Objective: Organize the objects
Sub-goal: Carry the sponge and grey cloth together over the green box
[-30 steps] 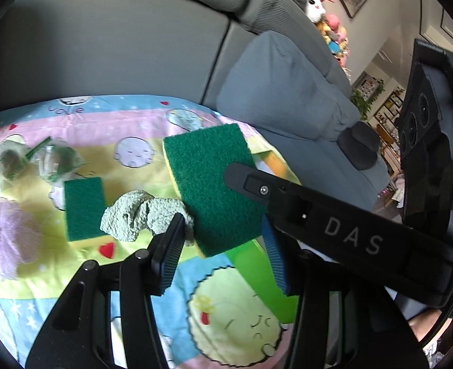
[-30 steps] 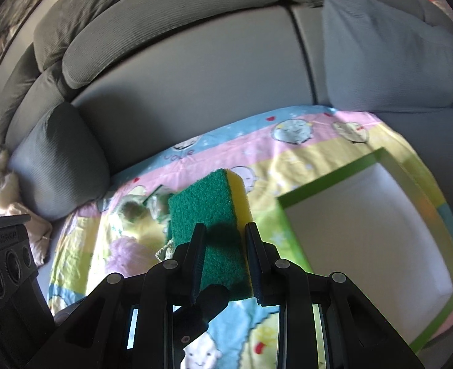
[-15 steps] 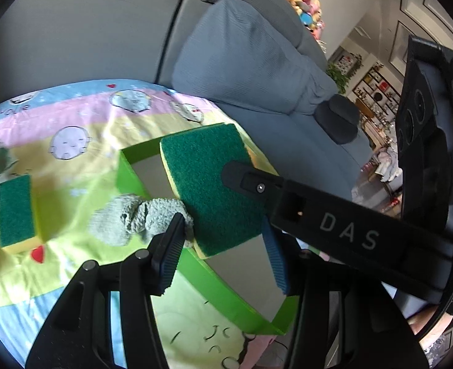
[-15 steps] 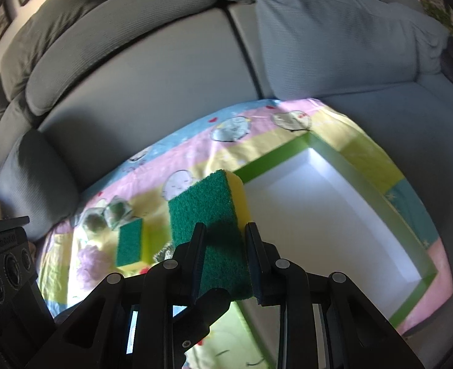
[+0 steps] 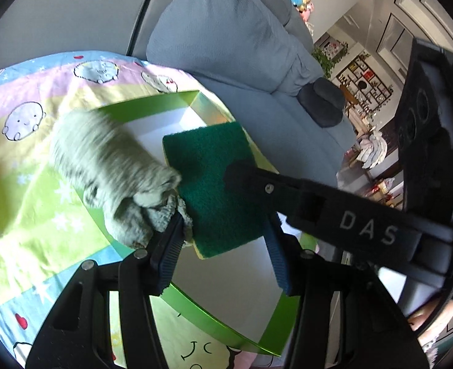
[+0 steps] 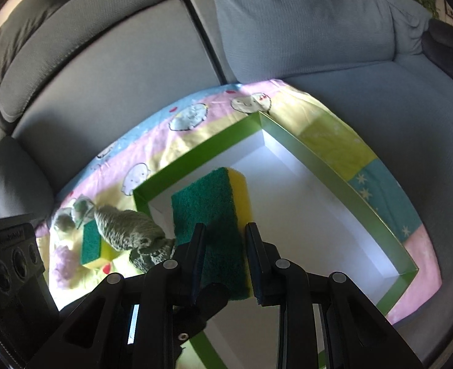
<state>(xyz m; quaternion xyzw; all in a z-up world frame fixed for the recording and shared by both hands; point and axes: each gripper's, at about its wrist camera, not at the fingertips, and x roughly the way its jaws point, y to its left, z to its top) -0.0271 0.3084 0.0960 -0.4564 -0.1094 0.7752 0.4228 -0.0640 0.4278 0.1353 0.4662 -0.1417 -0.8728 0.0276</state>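
My right gripper [image 6: 226,264] is shut on a green-and-yellow sponge [image 6: 214,212] and holds it over the near corner of a green-rimmed box with a white inside [image 6: 343,181]. In the left wrist view the sponge [image 5: 214,181] and the right gripper's arm cross in front of my left gripper [image 5: 223,252]. Its jaws stand wide apart. A pale green knitted cloth [image 5: 109,163] hangs off the left finger [image 5: 168,249], blurred and swinging over the box edge [image 5: 152,104]. It also shows in the right wrist view [image 6: 125,227].
A cartoon-print blanket [image 6: 337,144] covers the sofa seat under the box. A second sponge [image 6: 92,243] and wrapped round items [image 6: 72,215] lie at the blanket's left. Grey cushions [image 6: 288,24] stand behind.
Both grippers have moved right from the loose items to over the box. The cloth has swung up and left off my left finger. The sponge stays gripped.
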